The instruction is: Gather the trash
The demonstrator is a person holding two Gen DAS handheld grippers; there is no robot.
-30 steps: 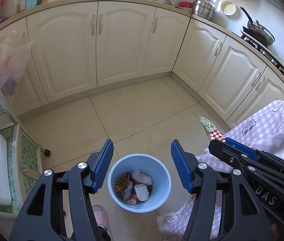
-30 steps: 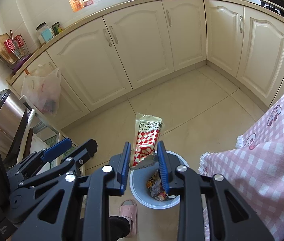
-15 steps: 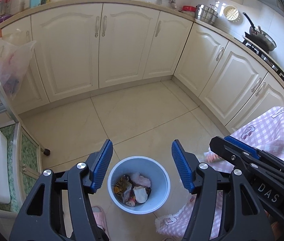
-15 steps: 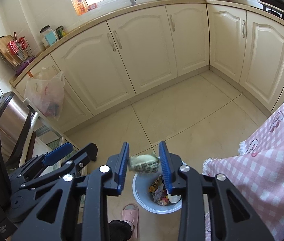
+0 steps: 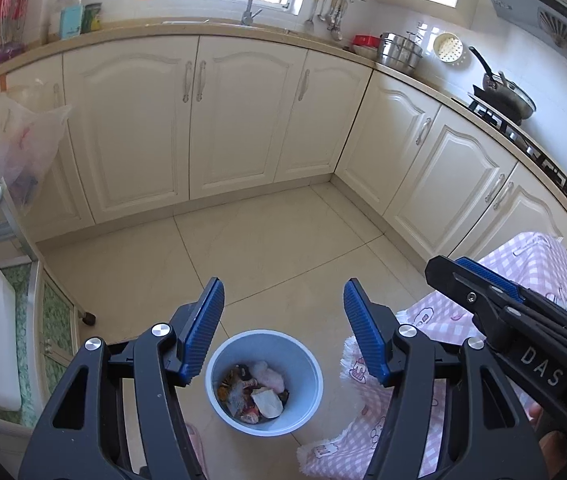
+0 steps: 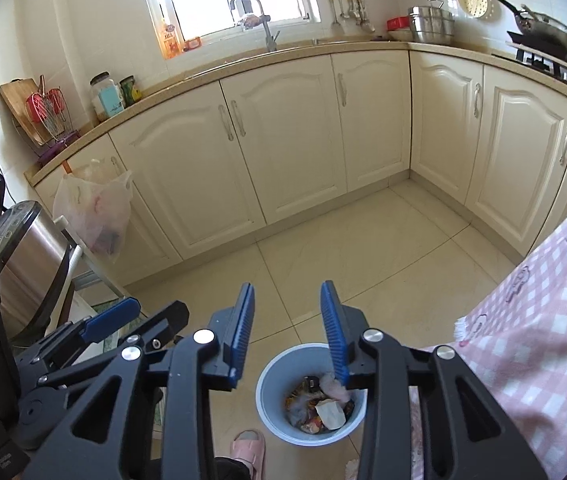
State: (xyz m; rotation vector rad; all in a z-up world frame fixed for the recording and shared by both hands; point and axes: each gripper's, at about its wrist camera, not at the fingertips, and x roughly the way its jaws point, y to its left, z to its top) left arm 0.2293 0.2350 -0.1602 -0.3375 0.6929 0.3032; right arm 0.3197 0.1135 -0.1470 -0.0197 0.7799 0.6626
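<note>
A light blue bin (image 5: 301,360) stands on the tiled floor below both grippers, with several crumpled wrappers (image 5: 253,394) inside. It also shows in the right wrist view (image 6: 271,380), with its trash (image 6: 319,406). My left gripper (image 5: 283,332) is open and empty above the bin. My right gripper (image 6: 287,330) is open and empty above the bin's left part. Its body shows in the left wrist view (image 5: 523,332) at the right.
Cream kitchen cabinets (image 5: 239,116) line the back and right. A table with a pink checked cloth (image 6: 543,320) is at the right. A steel pot (image 6: 35,256) and a hanging plastic bag (image 6: 91,212) are at the left. A pink slipper (image 6: 249,446) is beside the bin.
My right gripper opened and let go of the red checked wrapper, which fell toward the bin. Both grippers rose and the bin looks smaller.
</note>
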